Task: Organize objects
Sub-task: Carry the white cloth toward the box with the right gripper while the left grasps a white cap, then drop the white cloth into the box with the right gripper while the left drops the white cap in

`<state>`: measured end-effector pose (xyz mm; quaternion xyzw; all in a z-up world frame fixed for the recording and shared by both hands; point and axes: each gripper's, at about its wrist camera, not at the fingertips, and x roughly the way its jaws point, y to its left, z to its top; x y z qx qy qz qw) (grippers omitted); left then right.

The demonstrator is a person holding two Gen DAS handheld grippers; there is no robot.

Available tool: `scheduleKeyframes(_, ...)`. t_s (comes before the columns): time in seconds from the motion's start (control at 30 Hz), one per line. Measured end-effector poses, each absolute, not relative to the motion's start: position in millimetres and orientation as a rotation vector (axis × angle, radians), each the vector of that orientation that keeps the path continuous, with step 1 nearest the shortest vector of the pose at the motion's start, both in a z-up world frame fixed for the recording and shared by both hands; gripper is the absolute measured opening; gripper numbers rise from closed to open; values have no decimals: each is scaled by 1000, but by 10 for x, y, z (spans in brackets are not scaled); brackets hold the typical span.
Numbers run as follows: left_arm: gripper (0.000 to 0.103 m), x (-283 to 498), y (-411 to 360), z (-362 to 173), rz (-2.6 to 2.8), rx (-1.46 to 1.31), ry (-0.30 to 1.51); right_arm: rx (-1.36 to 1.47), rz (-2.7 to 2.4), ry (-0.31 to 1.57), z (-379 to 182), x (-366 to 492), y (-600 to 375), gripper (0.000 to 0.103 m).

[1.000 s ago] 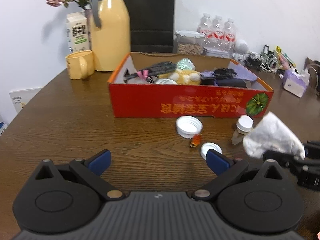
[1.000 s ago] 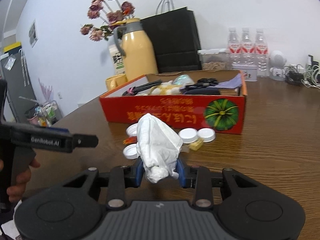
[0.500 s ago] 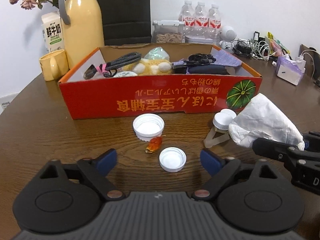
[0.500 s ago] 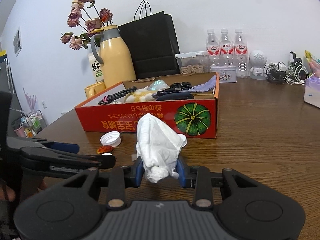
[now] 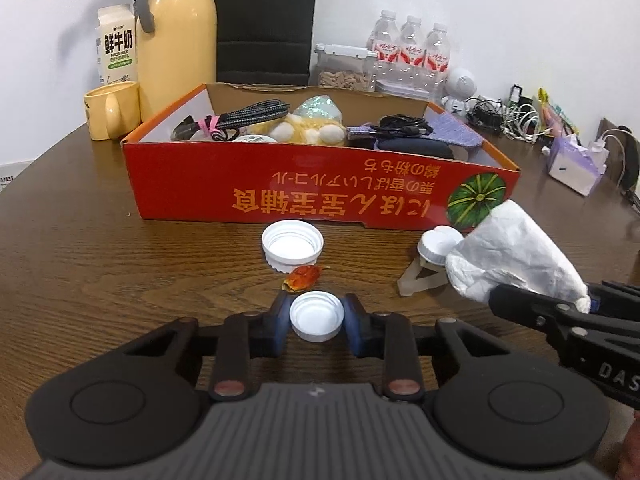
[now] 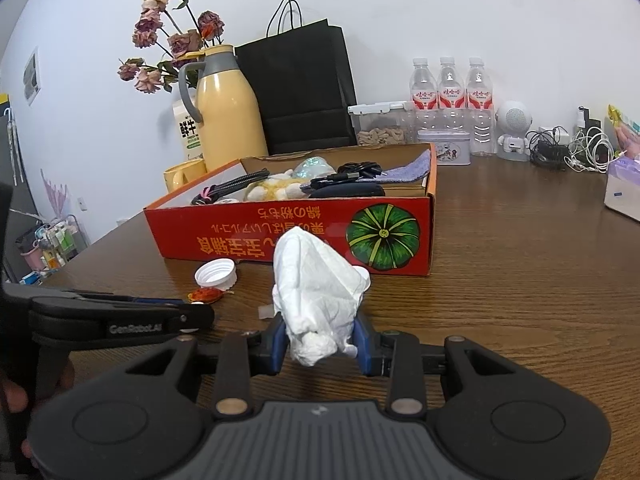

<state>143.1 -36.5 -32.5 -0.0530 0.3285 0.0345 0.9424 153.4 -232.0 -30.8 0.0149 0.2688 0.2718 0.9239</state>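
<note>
Two grips: left gripper (image 5: 317, 316) pinching small white cap (image 5: 317, 315); right gripper (image 6: 320, 340) clamping crumpled tissue (image 6: 318, 288)

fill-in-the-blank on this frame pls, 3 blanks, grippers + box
1. The left gripper is shut on a small white ____.
2. The right gripper holds a crumpled white ____.
3. The picture printed on the red box front shows a green ____.

Missing words: bottle cap; tissue; pumpkin

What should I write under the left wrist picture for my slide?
Left gripper pinches a small white cap on the table before the red box.
</note>
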Motion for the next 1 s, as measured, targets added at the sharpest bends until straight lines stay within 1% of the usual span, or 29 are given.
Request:
scheduleKeyframes(0.23, 29, 1292, -359, -247, 40, -100, 628, 21, 550, 546, -301, 1527, -2315, 33)
scheduleKeyframes(0.43, 29, 1177, -327, -61, 28, -87, 559, 32, 554, 541, -268, 1531, -2316, 33)
scheduleKeyframes(0.67, 29, 1202, -325, 218, 19, -77, 461, 21, 584, 460, 20, 1555, -2206, 33)
scheduleKeyframes(1.0, 29, 1590, -259, 744, 42, -120, 283, -4, 593, 353, 435, 1954, -1878, 33)
